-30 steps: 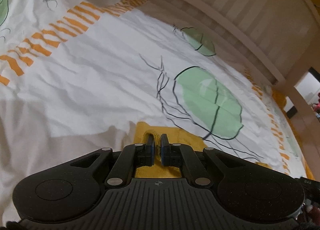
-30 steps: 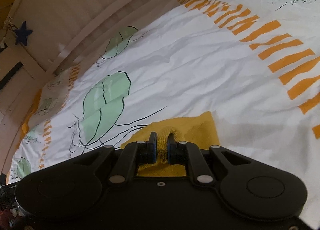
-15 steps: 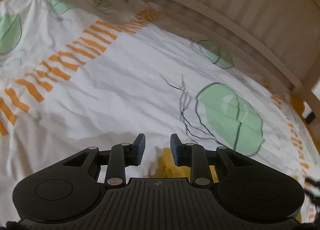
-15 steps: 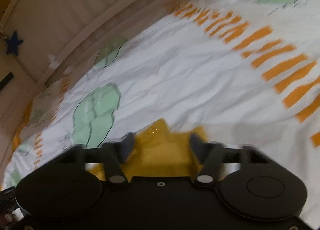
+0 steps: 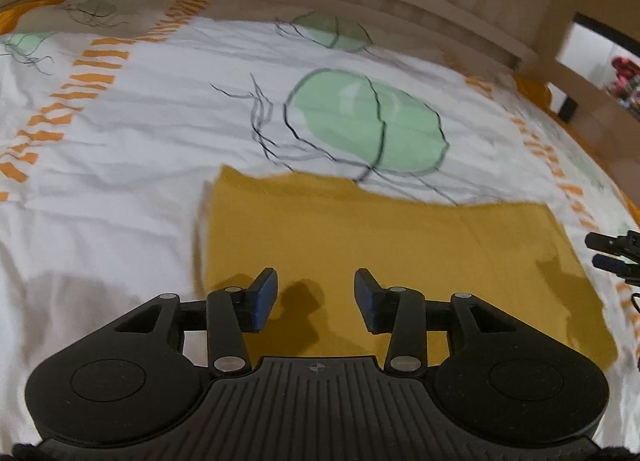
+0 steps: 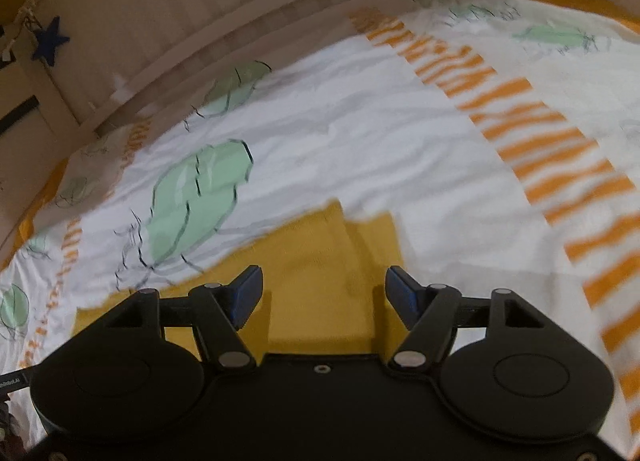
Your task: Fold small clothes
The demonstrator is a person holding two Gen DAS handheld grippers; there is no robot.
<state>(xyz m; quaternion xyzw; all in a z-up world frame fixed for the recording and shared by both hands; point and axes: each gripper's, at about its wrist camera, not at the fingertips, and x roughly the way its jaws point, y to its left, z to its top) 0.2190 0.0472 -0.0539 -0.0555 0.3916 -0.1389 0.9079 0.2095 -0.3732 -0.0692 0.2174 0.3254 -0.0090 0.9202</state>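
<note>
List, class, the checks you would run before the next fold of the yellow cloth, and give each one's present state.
1. Left gripper clear of the cloth: ok, jaws opening, nothing between them.
2. Right gripper clear of the cloth: ok, open.
3. Cloth lies flat on the sheet: ok in the left view.
4. Folded edges line up: not ok, far corner looks stepped in the right view.
5. Near edge of the cloth: cannot tell, hidden by the grippers.

Two close wrist views, sharing mustard garment
</note>
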